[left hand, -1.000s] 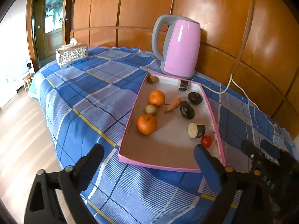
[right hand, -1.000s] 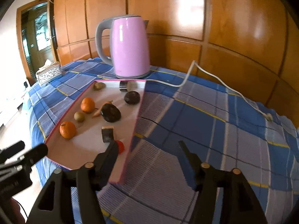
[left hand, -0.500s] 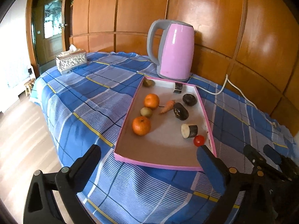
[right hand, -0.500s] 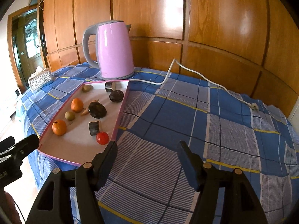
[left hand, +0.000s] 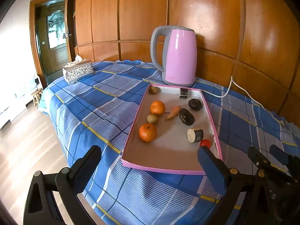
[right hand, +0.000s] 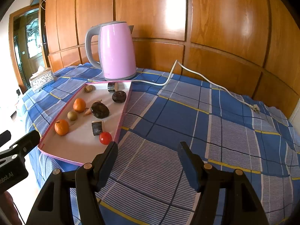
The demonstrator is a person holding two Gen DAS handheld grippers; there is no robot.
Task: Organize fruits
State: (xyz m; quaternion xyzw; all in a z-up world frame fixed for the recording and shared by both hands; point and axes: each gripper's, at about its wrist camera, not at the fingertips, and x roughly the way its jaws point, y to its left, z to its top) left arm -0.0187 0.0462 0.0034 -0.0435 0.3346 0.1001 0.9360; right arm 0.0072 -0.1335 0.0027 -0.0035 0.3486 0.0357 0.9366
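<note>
A pink-rimmed tray (left hand: 163, 168) (right hand: 120, 120) lies on the blue checked cloth. In it are two oranges (left hand: 147, 132) (left hand: 157, 108), a greenish kiwi (left hand: 152, 118), a small carrot (left hand: 174, 112), a red tomato (left hand: 205, 142) (right hand: 105, 138), dark eggplant pieces (left hand: 186, 116) (left hand: 195, 135) and a brown fruit (left hand: 154, 90) at the far corner. My left gripper (left hand: 148, 159) hovers open before the tray's near edge, nothing between its fingers. My right gripper (right hand: 148, 153) is open over bare cloth, just right of the tray's near corner.
A pink kettle (left hand: 178, 56) (right hand: 116, 52) stands behind the tray, its white cord (right hand: 196, 75) trailing right across the cloth to a loose plug (right hand: 255, 108). A silver tissue box (left hand: 77, 71) sits at the far left. A wooden panelled wall backs the table; floor lies left.
Both views have pulled back and tilted up slightly, so the tray sits a little farther and lower in view. The objects in the tray have not moved. Both grippers stay open.
</note>
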